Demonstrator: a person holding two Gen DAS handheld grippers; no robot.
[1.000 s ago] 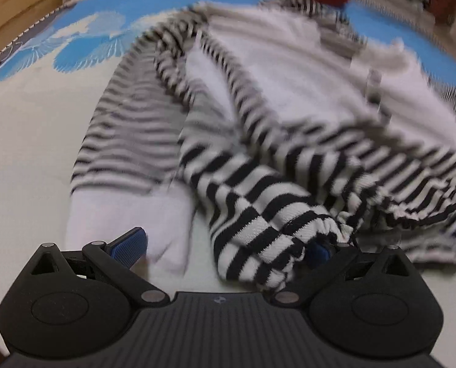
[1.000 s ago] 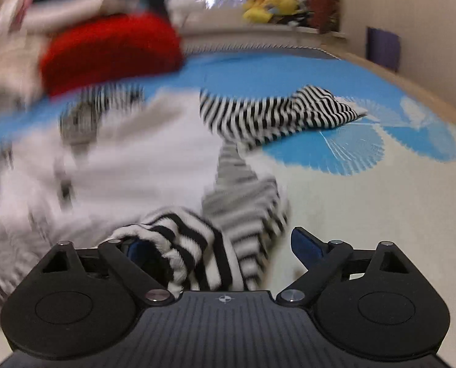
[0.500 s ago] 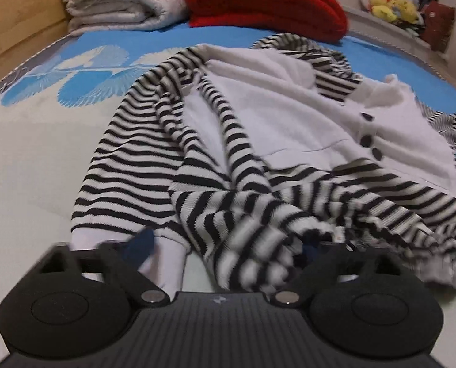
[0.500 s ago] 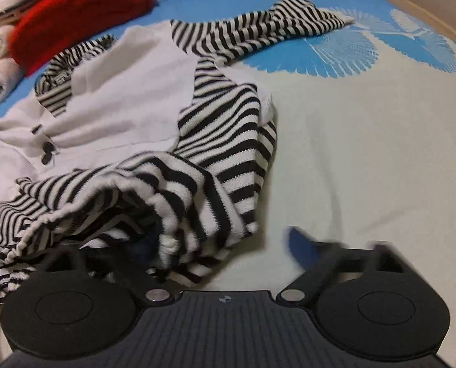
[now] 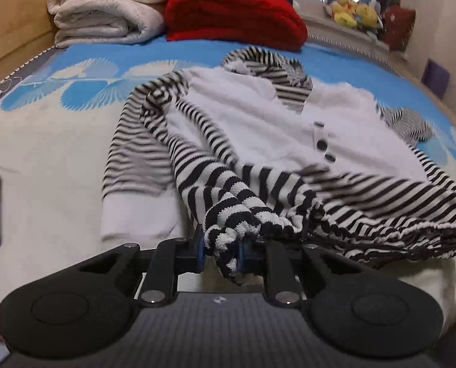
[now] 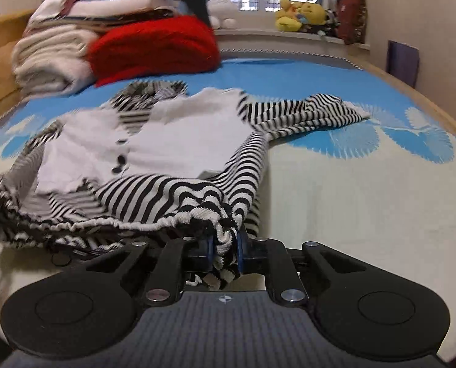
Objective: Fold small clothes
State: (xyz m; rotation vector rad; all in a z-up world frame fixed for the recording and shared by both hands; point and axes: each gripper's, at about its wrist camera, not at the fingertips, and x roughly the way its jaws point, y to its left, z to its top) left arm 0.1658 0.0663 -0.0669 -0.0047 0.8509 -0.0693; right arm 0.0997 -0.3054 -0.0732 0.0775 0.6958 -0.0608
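A small white jacket with black-and-white striped sleeves, hood and hem (image 5: 258, 128) lies front up on the bed, buttons (image 5: 321, 144) showing. My left gripper (image 5: 220, 250) is shut on the striped hem at its left corner. My right gripper (image 6: 225, 253) is shut on the striped hem (image 6: 172, 196) at the right corner. The hem is lifted off the bed between both grippers. One striped sleeve (image 6: 313, 112) stretches out to the right; the other (image 5: 136, 150) lies along the left side.
A folded red knit (image 5: 234, 15) and folded cream blankets (image 5: 105, 6) are stacked at the head of the bed. The blue and cream patterned cover (image 6: 366, 184) stretches to the right. Yellow plush toys (image 6: 301, 12) sit on the windowsill. A wooden bed edge (image 6: 418, 98) runs along the right.
Both grippers were open beside the hem corners. They have closed on the striped hem and lifted it slightly off the bed.
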